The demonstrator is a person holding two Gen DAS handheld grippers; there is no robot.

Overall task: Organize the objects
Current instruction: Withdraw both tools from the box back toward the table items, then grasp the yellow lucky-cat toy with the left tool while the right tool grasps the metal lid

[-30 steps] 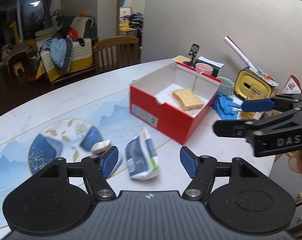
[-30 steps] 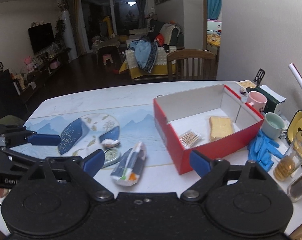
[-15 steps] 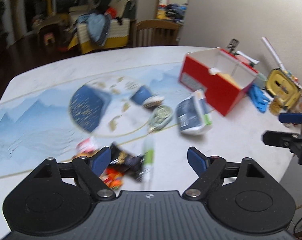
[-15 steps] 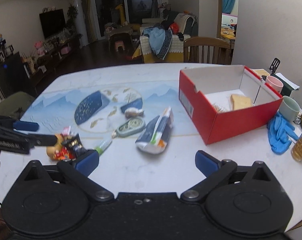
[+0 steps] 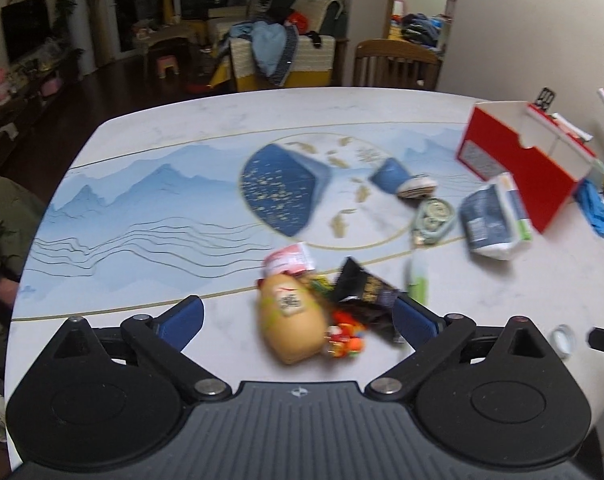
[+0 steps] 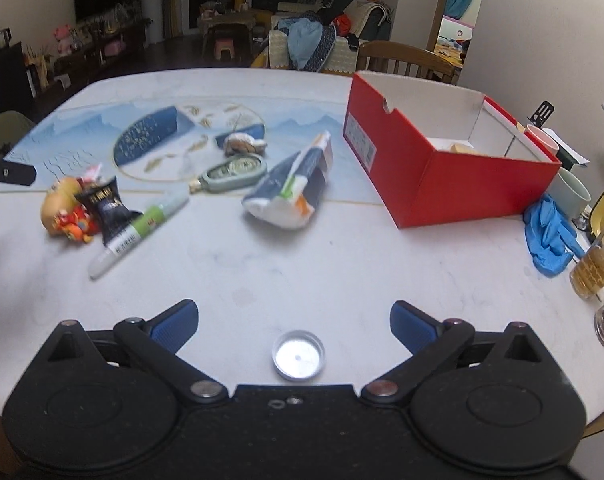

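Observation:
My left gripper (image 5: 297, 316) is open and empty, its jaws on either side of a tan potato-shaped toy (image 5: 291, 326), a small red toy (image 5: 344, 338) and a black snack packet (image 5: 368, 294). My right gripper (image 6: 293, 320) is open and empty, low over the table with a small metal cap (image 6: 298, 355) between its jaws. The open red box (image 6: 442, 160) stands at the right and holds a piece of toast (image 6: 462, 147). A blue-white pouch (image 6: 293, 186), a green-labelled tube (image 6: 137, 230), a green oval device (image 6: 233, 172) and a shell-like object (image 6: 243, 144) lie loose on the table.
Blue gloves (image 6: 550, 236), glass jars (image 6: 594, 272), a green cup (image 6: 572, 192) and a pink cup (image 6: 542, 138) crowd the table's right edge. A wooden chair (image 6: 406, 60) stands behind the table. The marble table (image 6: 302, 264) has a blue painted pattern.
Both grippers have pulled back and swung left, away from the red box. The left one now frames the toy pile; the right one now has the metal cap between its jaws.

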